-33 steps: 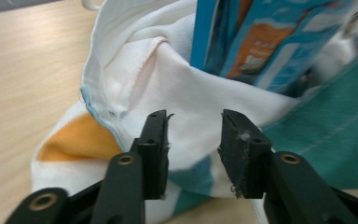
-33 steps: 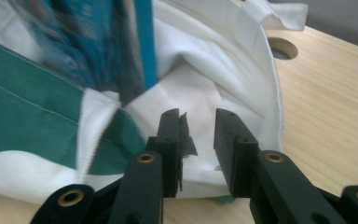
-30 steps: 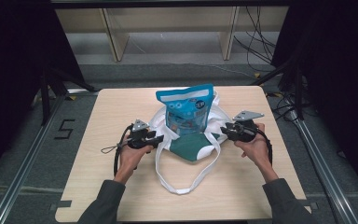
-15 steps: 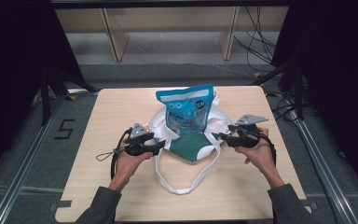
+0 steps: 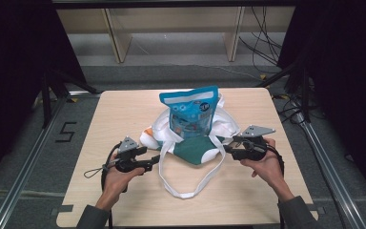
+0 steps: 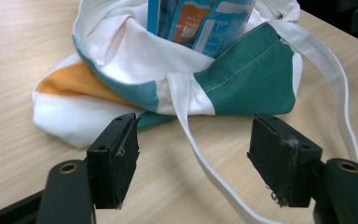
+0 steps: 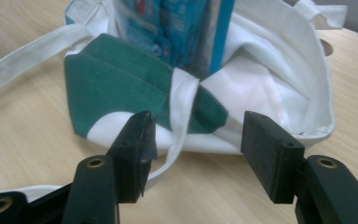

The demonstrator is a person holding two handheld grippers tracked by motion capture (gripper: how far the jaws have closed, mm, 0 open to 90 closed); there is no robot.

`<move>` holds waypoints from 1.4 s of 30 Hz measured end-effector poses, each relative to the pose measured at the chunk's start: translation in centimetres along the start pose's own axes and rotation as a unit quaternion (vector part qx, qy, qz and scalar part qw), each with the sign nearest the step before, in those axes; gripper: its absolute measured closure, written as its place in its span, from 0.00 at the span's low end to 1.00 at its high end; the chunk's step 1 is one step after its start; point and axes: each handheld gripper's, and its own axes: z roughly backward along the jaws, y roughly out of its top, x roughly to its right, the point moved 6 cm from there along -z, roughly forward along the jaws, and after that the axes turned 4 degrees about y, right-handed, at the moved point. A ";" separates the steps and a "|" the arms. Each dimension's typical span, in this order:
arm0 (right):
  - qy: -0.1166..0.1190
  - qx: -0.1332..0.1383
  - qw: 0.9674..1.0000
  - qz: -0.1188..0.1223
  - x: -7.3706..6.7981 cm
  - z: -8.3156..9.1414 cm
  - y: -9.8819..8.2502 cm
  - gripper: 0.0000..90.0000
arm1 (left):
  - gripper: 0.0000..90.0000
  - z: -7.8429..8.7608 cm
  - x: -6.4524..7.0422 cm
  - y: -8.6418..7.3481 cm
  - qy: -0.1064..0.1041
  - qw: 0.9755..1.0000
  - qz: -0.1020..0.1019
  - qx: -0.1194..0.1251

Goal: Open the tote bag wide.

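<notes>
White, green and orange cloth tote bag (image 5: 190, 148) slumped around an upright blue snack packet (image 5: 190, 112); 2 grippers, left (image 5: 156, 161) and right (image 5: 227, 147), jaws apart, just opened, gripping nothing.

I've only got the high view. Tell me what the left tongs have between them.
Observer: Nothing gripped. The left tongs stand open, having just been opening. A long white strap of the white, green and orange cloth tote bag lies between the jaws, touching neither pad.
Operator: Now report the right tongs.
Observer: The right tongs are open too, having just been opening. A stitched white strap hangs in the gap close beside one jaw, unclamped.
Operator: Check the packet's seating.
Observer: The blue plastic snack packet stands inside the bag's mouth, with white lining folded around its base.
</notes>
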 end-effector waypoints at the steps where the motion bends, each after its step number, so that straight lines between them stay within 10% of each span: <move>1: 0.002 -0.002 1.000 0.006 -0.1 0.0 -0.1 0.49 | 0.35 0.1 0.0 -0.2 0.002 1.000 -0.007 0.002; 17: 0.014 -0.001 0.999 0.042 -2.1 0.3 -1.7 0.46 | 0.28 1.4 2.3 -4.8 0.037 0.998 -0.053 -0.023; 42: 0.043 -0.042 0.998 0.035 -6.6 2.8 -9.0 0.40 | 0.20 3.1 5.8 -7.9 -0.005 0.995 -0.083 -0.050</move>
